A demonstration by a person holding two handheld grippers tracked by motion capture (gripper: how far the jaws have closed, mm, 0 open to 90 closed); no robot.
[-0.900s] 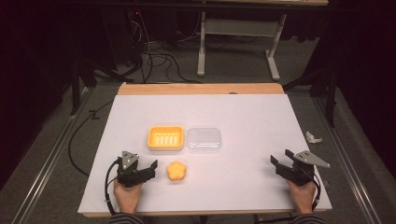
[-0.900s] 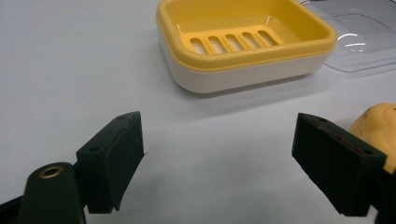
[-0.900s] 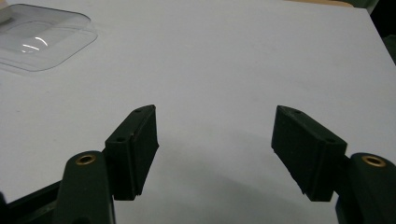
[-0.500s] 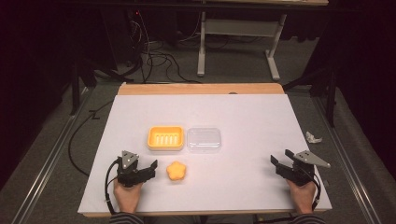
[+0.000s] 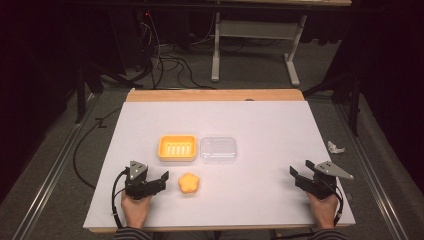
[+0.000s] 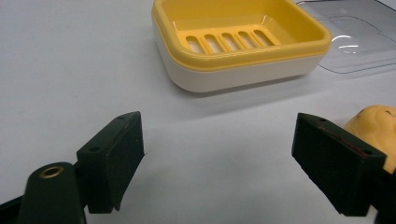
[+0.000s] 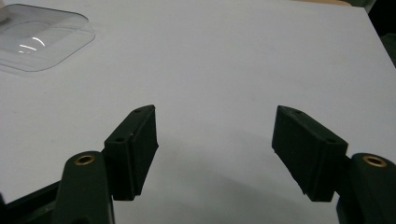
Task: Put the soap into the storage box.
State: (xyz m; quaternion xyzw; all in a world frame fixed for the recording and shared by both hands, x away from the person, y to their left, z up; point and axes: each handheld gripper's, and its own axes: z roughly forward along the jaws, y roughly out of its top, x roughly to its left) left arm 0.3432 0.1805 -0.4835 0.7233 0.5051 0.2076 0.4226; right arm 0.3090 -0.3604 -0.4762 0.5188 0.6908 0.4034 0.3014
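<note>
Soap dish (image 6: 238, 44), glossy yellow slotted plastic, beside clear lid (image 5: 218, 148); both tools gape empty.

The right gripper (image 7: 215, 154) hovers with jaws spread wide over the white table (image 7: 233, 60); a clear plastic lid (image 7: 39, 42) lies far left.

On the table (image 5: 270, 120), dish (image 5: 177, 148) left of lid (image 5: 218, 149) — soap (image 5: 189, 183) lies nearer, before the dish.
</note>
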